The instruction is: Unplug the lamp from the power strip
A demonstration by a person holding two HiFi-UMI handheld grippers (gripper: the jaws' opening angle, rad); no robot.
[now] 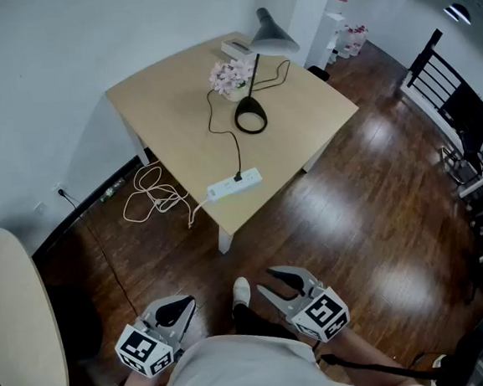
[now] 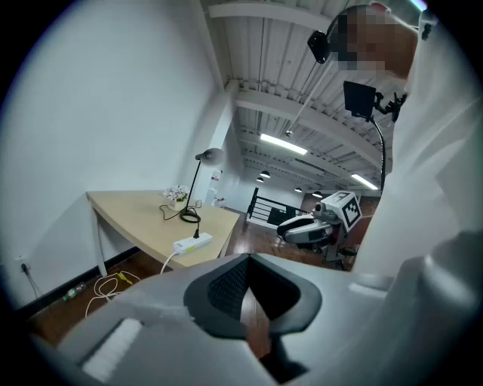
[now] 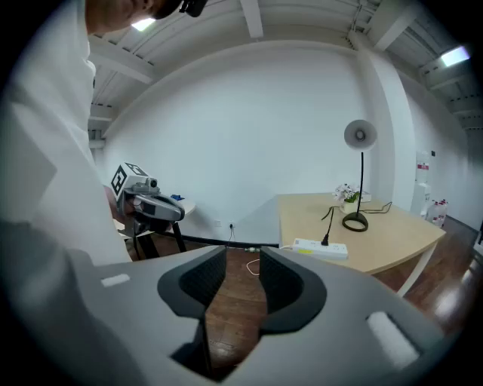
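Standing well back from the table [image 1: 166, 102], the person holds both grippers low and close to the body, and the task is judged not yet begun. Reference point: the power strip [image 1: 235, 183], which lies flat on the tabletop just inside the near edge, its long axis running along that edge. The black plug [image 1: 238, 177] is seated in the strip's top face, slightly right of its middle, and its cord [image 1: 239, 156] runs away from the strip to the lamp [image 1: 274, 35], which stands upright well beyond it beside the flowers [image 1: 229, 75]. The left gripper [image 1: 185, 302] has its jaws drawn together at the tips with nothing between them. The right gripper [image 1: 263, 278] has its jaws apart and empty, only floor showing in the gap. Both are well apart from the strip, which lies ahead and between them; the right gripper is judged the nearer. Any pull should go straight up off the top face, probably with the strip held down, since it looks light enough to lift
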